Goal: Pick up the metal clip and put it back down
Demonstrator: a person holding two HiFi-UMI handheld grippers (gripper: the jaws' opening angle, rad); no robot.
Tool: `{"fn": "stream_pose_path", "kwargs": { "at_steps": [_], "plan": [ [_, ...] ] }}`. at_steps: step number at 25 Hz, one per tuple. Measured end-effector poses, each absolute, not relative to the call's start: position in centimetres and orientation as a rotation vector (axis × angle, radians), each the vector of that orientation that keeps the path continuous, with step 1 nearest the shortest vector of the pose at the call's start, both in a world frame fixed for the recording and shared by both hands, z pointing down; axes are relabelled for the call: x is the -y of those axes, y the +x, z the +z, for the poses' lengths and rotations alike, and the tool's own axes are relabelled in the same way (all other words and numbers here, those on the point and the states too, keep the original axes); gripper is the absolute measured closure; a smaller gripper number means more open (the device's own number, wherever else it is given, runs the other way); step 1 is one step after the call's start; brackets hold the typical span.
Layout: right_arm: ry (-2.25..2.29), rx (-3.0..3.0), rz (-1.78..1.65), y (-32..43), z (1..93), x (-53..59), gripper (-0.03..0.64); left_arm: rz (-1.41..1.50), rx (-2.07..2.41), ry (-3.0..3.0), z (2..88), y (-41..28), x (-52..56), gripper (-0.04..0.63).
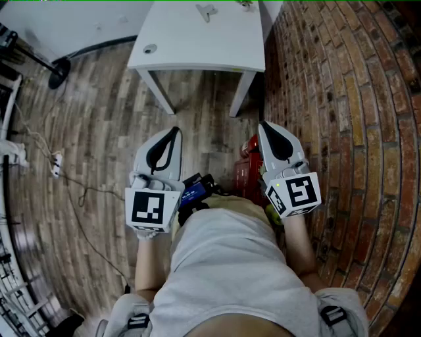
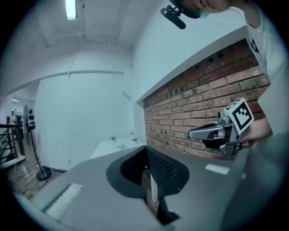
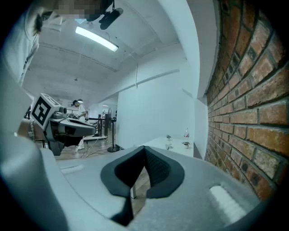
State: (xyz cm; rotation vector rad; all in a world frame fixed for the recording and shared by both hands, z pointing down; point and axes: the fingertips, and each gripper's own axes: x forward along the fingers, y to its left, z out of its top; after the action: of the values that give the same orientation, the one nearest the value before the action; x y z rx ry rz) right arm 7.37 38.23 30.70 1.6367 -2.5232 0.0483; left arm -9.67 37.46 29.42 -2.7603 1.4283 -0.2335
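The metal clip lies on the far part of a white table, a good way ahead of both grippers. From the left gripper view it is a small grey shape on the tabletop. My left gripper is held close to the body above the wooden floor, shut and empty; its own view shows the jaws meeting. At the same height on the other side, my right gripper is also shut on nothing, its jaws closed in its view. Each gripper shows in the other's view.
A brick wall runs along the right, close to the right gripper. A red object sits on the floor by the wall. A fan stand and a power strip with cables are at the left. Small plants and a bottle stand at the table's far end.
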Motion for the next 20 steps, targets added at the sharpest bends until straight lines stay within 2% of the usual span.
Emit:
{"fn": "stream_pose_path", "kwargs": {
  "at_steps": [20],
  "plan": [
    [1.639,2.571,0.105,7.0,30.7,-37.5,0.615,-0.271,-1.459,-2.755,30.0,-9.9,-37.0,0.588]
  ]
}}
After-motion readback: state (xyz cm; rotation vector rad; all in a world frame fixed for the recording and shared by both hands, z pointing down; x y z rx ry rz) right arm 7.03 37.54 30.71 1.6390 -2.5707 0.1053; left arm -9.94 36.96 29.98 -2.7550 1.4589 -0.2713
